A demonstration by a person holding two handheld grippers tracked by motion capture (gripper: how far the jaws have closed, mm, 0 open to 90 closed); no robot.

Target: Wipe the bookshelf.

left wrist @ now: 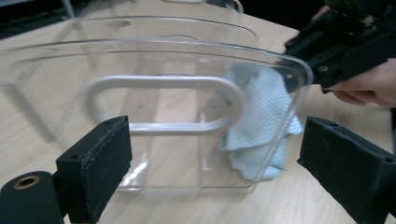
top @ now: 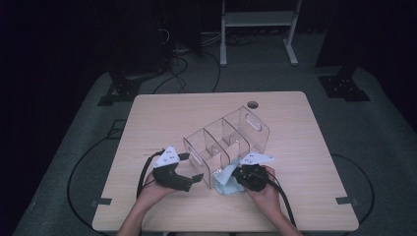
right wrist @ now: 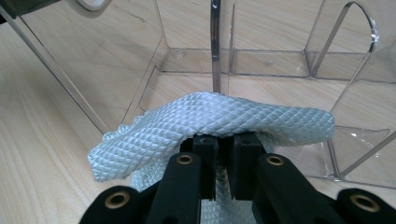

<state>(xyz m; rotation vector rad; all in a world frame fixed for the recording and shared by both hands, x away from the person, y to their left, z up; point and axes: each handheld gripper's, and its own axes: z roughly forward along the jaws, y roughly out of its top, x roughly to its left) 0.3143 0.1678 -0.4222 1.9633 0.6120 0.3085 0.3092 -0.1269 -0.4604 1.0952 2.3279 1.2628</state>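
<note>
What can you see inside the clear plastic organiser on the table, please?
The clear organiser lies on its side; its compartments look empty. The right gripper holds a light blue cloth at its open side. The cloth hides part of the nearest compartment.

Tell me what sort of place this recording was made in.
Probably a lab or recording studio, not a home: a bare wooden table on grey carpet, black curtains around it, cables trailing over the floor, and black stand bases at the table's far corners.

Cloth (right wrist: 210,121): pale blue-green, woven diamond waffle pattern. Organizer (top: 223,142) beside cloth: clear, colourless plastic; handle cutout rim looks whitish. Table (top: 162,113) under organizer: light wood, fine grain streaks. Left gripper (top: 189,167) and right gripper (right wrist: 223,163): black jaws, brass-coloured rivets; pale grey triangular plates with dark dots.
</note>
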